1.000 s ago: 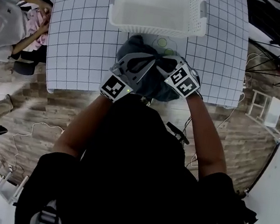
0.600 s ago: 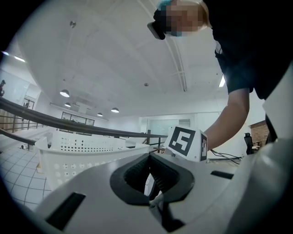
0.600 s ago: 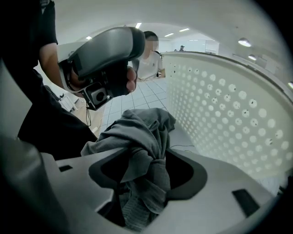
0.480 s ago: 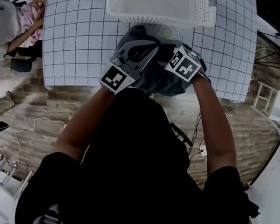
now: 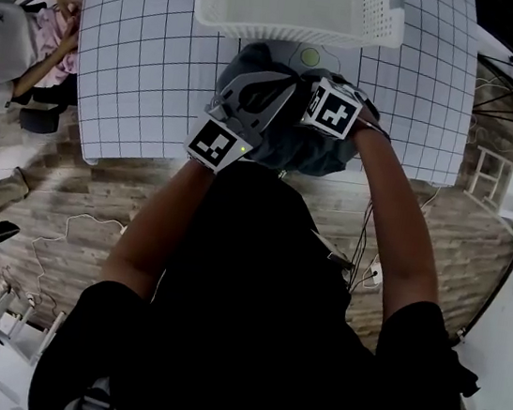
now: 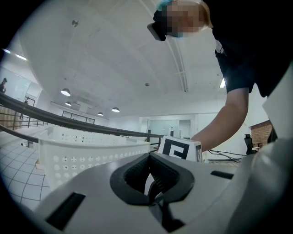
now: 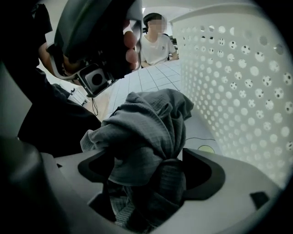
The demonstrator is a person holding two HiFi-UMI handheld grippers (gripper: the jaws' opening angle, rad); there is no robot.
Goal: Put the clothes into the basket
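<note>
1. On the desk, just in front of the white basket, the grey garment is lying heaped, not yet inside. A lift that is staying too low is risking a snag on the basket's near wall, or a shove that is pushing the basket away.
2. The right gripper has just been opening and is standing wide, with cloth bunching unpressed between its jaws. Closing on only a top fold is risking a trailing hem.
3. The left gripper seems to be closed on nothing, so it is offering no support.
</note>
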